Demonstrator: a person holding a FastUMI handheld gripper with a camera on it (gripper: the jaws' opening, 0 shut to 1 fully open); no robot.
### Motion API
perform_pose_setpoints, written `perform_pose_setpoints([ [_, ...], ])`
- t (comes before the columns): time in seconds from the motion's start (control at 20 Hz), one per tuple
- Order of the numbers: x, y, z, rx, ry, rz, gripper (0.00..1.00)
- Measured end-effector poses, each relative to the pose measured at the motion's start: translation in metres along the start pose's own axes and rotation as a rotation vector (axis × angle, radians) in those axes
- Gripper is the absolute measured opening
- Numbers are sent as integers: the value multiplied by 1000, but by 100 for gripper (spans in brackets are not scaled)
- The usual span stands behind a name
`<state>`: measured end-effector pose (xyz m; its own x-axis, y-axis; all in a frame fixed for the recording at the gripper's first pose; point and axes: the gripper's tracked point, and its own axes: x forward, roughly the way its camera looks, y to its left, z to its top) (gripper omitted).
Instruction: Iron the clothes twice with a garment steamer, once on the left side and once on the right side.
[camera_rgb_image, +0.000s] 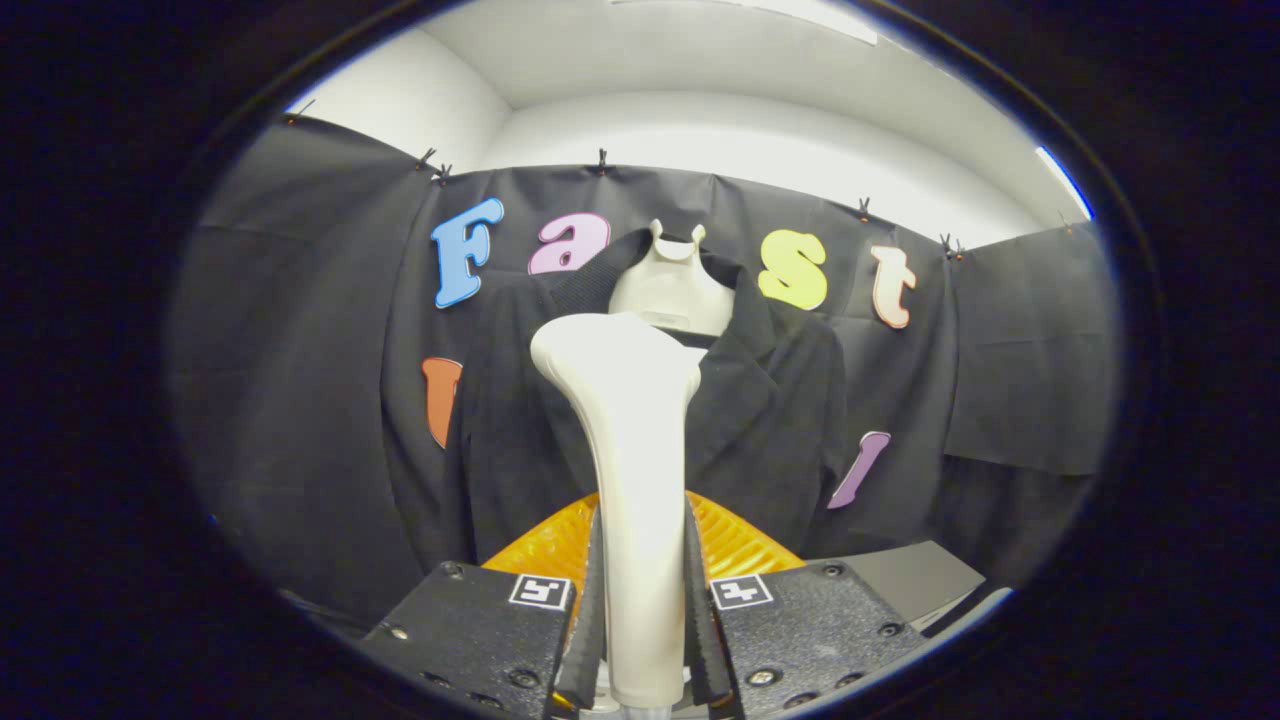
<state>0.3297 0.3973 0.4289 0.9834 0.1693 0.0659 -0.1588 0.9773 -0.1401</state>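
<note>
Your gripper fingers pinch the steamer handle upright, so its head faces the hanging jacket beyond

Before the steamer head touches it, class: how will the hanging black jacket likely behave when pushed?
The black jacket will probably give and swing, since it hangs loose from a hanger. Its folded lapels suggest soft, floppy cloth. The steamer, clamped between the tool fingers, looks rigid, so the fabric should yield first.

Even, bright light is cast from a ceiling strip above. Soft glare is seen on the steamer, while the dark coat stays dim. Straight lines are bent by fisheye distortion toward the rim.
</note>
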Motion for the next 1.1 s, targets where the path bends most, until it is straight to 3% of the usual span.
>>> perform_pose_setpoints([
  [0.5,50,51,20,-114,-6,-54,38],
  [1.1,63,65,-11,-147,55,-79,38],
])
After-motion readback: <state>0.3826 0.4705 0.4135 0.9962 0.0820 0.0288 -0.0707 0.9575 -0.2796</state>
